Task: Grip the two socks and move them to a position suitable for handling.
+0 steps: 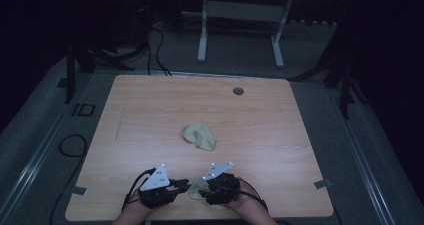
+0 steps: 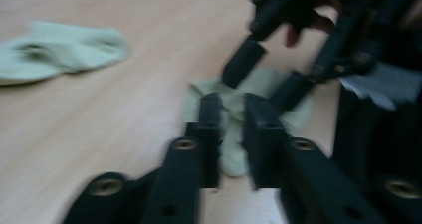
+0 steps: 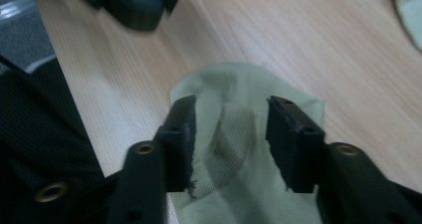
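At the near edge of the counter (image 1: pixel 150 100), a pale green sock (image 3: pixel 239 134) lies flat. The left hand-held gripper (image 2: pixel 231 134) seems clenched on its edge, though blurred; the right hand-held gripper (image 3: pixel 229 139) straddles it unclenched. A second sock (image 1: pixel 199 136) waits crumpled mid-counter, so pairing has barely begun.

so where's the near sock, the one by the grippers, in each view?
High view: the near sock lies at the table's near edge, between the left gripper and right gripper.
Left gripper view: centre, its fabric between this gripper's nearly closed jaws.
Right gripper view: lower centre, under and between the parted jaws.
Shared landmark: the other sock, mid-table; upper left in the left gripper view, top right corner in the right gripper view.
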Action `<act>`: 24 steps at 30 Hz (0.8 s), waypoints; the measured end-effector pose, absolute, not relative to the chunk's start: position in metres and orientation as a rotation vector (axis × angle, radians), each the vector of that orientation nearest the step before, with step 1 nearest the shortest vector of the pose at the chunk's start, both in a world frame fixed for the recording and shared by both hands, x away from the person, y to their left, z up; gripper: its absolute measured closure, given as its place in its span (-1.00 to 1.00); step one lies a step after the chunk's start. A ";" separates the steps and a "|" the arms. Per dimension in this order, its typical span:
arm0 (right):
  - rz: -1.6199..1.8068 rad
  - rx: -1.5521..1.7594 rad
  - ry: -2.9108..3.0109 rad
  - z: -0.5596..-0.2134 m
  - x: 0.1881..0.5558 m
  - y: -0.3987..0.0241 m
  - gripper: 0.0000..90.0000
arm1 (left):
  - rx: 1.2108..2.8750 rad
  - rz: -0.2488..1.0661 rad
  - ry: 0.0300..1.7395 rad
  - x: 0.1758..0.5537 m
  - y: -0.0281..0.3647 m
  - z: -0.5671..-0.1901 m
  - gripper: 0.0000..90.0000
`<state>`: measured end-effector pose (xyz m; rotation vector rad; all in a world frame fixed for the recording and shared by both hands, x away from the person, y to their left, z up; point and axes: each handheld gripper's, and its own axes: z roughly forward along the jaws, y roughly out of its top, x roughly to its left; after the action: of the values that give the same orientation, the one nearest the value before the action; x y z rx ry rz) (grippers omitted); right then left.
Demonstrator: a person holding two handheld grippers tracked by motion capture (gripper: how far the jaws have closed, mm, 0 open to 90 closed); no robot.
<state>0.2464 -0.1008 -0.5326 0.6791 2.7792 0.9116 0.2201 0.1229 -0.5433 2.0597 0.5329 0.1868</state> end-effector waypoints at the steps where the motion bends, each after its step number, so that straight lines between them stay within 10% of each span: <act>1: 0.910 0.688 2.783 -0.535 0.246 -0.101 0.28 | 2.080 0.175 0.525 0.221 0.119 -0.545 0.91; 13: 0.868 0.698 2.813 -0.545 0.247 -0.106 0.85 | 2.288 0.177 0.541 0.239 0.097 -0.570 0.99; 24: 1.026 0.839 2.712 -0.515 0.258 -0.150 0.87 | 2.275 0.171 0.526 0.240 0.098 -0.572 0.99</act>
<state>0.2577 -0.1497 -0.5151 0.8394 2.7123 1.0262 0.2400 0.0984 -0.5715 2.2754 0.5265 0.1706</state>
